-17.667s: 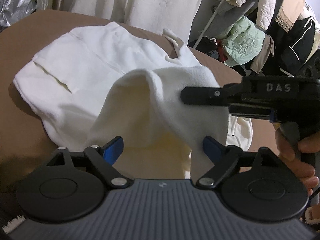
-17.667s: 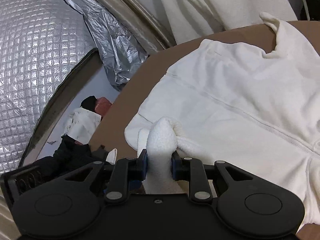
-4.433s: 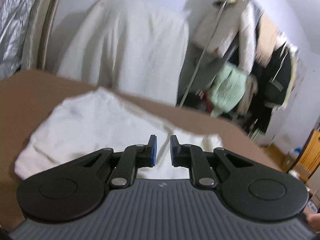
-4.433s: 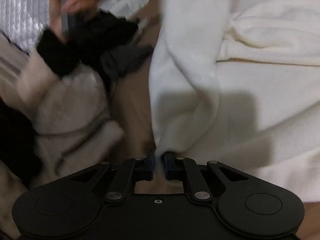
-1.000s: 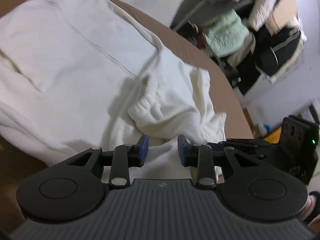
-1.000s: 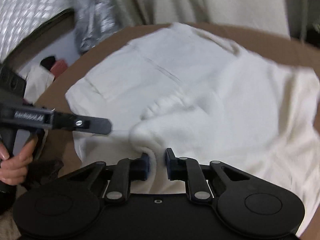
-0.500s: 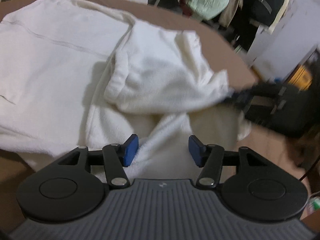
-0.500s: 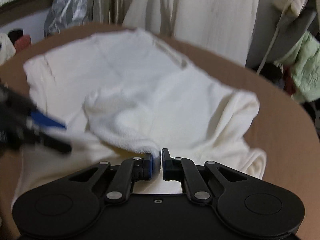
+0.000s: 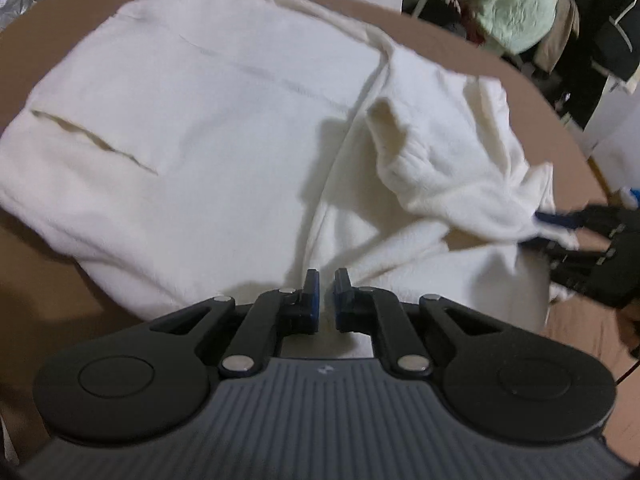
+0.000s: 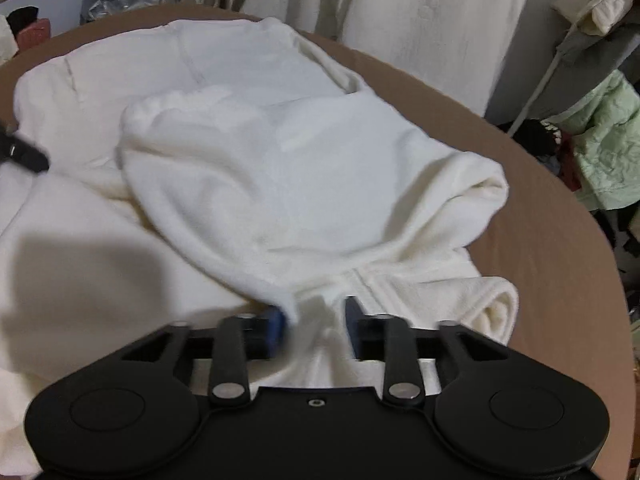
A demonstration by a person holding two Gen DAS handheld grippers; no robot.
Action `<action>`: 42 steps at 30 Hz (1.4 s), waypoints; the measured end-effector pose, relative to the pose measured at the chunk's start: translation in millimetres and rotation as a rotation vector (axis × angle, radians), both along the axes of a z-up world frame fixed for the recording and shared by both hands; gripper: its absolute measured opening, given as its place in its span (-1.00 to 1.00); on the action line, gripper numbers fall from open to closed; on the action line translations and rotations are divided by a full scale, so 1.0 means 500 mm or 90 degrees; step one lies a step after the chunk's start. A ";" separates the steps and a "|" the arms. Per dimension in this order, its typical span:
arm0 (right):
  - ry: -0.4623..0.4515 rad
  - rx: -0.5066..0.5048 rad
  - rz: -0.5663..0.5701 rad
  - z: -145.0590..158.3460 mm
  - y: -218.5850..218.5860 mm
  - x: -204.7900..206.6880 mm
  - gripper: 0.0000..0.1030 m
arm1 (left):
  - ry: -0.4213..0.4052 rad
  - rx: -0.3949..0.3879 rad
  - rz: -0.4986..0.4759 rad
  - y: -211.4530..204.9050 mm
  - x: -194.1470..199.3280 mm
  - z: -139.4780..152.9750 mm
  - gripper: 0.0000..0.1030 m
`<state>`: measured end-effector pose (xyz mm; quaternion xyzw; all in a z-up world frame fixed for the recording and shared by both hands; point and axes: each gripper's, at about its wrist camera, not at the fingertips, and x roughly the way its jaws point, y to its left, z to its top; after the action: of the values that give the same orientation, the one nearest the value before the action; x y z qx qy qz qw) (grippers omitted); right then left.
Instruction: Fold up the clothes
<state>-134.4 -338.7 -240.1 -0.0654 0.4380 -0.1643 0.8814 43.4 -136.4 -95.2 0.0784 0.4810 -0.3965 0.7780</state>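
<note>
On the brown table [image 9: 24,248], a white fleece garment [image 9: 208,120] is spread out, filling most of the left wrist view, with a pocket slit over at the left side. One sleeve [image 9: 448,168] is flopped back over the body toward the right of the frame, cuff opening pointing up. The left gripper [image 9: 326,294] sits at the garment's near edge, jaws nearly pressed together with just a sliver of gap, and I can't tell if any fabric is caught in there. In the right wrist view the right gripper [image 10: 316,320] has its jaws spread wide, fleece bunched loosely between them, left pad a bit blurred. Hanging clothes [image 10: 604,140] crowd the right edge.
</note>
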 end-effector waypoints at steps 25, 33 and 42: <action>-0.220 -0.059 0.202 0.199 0.011 0.088 -0.92 | 0.098 -0.067 -0.016 0.012 0.018 -0.043 0.00; -0.142 0.144 -0.087 0.118 -0.227 0.143 -0.27 | 0.130 -0.077 0.013 0.030 0.032 -0.055 0.00; -0.138 0.251 -0.198 0.027 -0.274 0.097 -0.13 | 0.183 -0.059 0.055 0.027 0.056 -0.083 0.41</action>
<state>-86.1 -475.9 -226.4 0.1937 0.3693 -0.2153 0.8830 71.4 -122.8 -136.7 -0.0363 0.5714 -0.3916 0.7203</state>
